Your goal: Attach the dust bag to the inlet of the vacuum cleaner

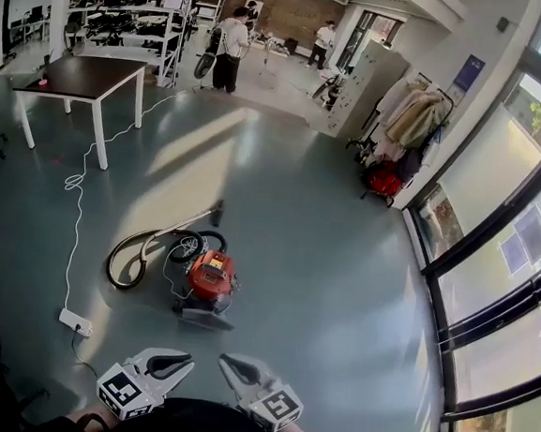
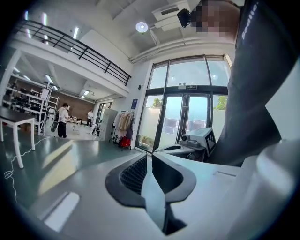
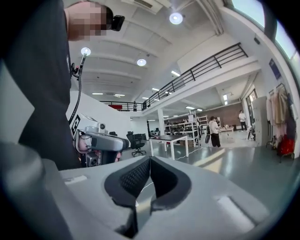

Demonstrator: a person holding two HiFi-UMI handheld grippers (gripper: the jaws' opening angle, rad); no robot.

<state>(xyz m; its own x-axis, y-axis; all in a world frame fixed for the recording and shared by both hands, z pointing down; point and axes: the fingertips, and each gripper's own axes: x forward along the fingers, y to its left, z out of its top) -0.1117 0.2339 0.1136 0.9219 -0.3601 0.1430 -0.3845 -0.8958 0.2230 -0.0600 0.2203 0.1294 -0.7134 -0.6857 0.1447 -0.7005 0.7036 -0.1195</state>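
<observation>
Where the head view begins at its left, a dark-topped table (image 1: pixel 80 76) on white legs is seen standing on the grey-green floor (image 1: pixel 323 262). A white cable (image 1: pixel 74 221) is trailed from beside it down to a white power strip (image 1: pixel 75 321). Nearer the middle, a hose (image 1: pixel 125 259) is laid in a loop on the floor. Just to its right the red vacuum cleaner (image 1: pixel 210 280) is found, resting on the floor ahead of both grippers and well apart from them. At the bottom edge the left gripper (image 1: pixel 180 364) is held close before the person; in the left gripper view its jaws are shown pressed together with nothing between them. Just beside it the right gripper (image 1: pixel 231 367) is held likewise, its jaws also closed tip to tip on nothing. The two grippers are angled toward each other but are kept apart. Farther right, coats (image 1: pixel 413 115) are hung above a red bag (image 1: pixel 385 180), and tall windows (image 1: pixel 517 251) are ranged along the right wall.
</observation>
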